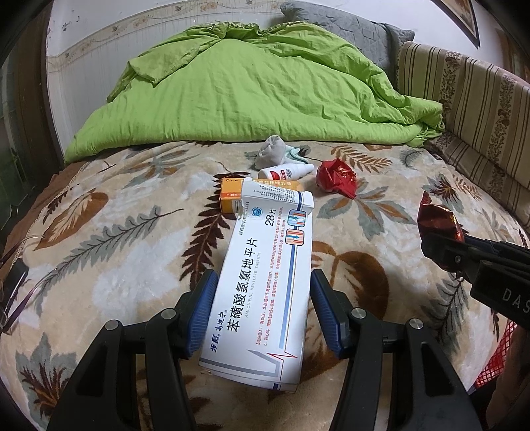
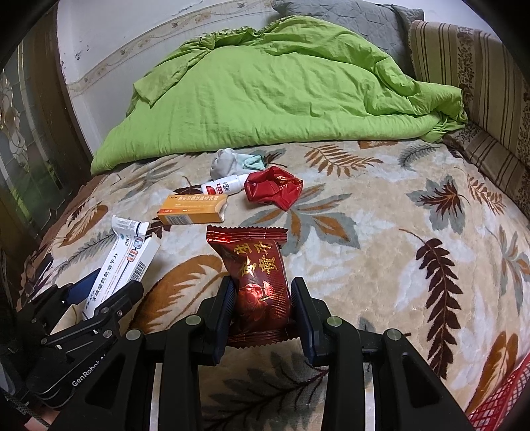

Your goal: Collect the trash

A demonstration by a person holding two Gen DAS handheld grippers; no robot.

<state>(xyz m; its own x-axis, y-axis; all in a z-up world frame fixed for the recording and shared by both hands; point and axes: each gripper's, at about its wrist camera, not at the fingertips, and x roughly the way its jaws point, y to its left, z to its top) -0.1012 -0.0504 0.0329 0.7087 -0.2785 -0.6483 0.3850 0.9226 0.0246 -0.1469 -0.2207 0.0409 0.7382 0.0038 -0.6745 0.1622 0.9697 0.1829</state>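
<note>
Two tongs grip trash: left [image 1: 261, 298] a white medicine box [image 1: 265, 275], right [image 2: 261, 298] a red snack packet [image 2: 256, 281].

glossy foil snack packet [image 2: 260, 281] | matt card medicine box [image 1: 261, 281] | plush blanket [image 1: 116, 258]

A bedroom in a home — a bed spread with a plush leaf-patterned blanket [image 1: 132, 238], a rumpled green duvet [image 1: 251, 96] heaped at its far end and a grey quilted pillow [image 1: 351, 30] behind it. A striped, floral-banded cushion [image 1: 470, 96] lines the right side, and a white wall with a decorative border [image 1: 99, 36] closes the back — plainly lived-in.
</note>
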